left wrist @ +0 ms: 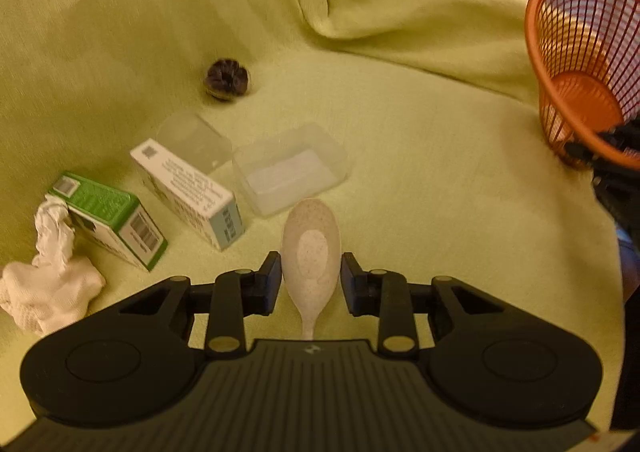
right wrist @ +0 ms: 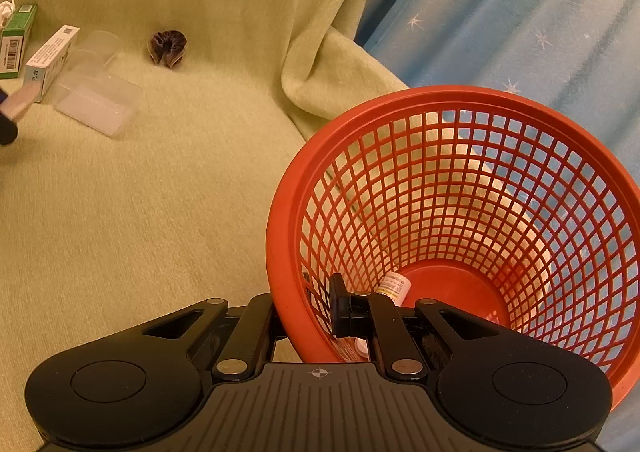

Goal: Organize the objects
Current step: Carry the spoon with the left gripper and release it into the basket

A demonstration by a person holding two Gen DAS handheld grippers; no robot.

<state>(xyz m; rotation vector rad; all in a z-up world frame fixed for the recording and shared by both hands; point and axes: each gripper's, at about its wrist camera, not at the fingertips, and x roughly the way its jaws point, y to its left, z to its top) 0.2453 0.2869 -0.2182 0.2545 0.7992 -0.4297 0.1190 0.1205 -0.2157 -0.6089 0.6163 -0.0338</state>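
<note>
A pale speckled spoon [left wrist: 311, 252] sits bowl-forward between the fingers of my left gripper [left wrist: 311, 276]; both pads press on the sides of its bowl, above the green blanket [left wrist: 420, 211]. An orange mesh basket [right wrist: 288, 211] leans tilted at the right. My right gripper [right wrist: 308, 312] is shut on its rim, one finger outside the wall and one inside. A small white bottle [right wrist: 394, 286] lies at the basket's bottom. In the left wrist view the basket [left wrist: 536, 51] stands at the far right.
On the blanket to the left lie a clear plastic box [left wrist: 288, 167], a white carton [left wrist: 188, 191], a green carton [left wrist: 108, 215], a crumpled white cloth [left wrist: 48, 284] and a dark scrunchie [left wrist: 227, 79]. A blue starred curtain [right wrist: 520, 31] hangs behind.
</note>
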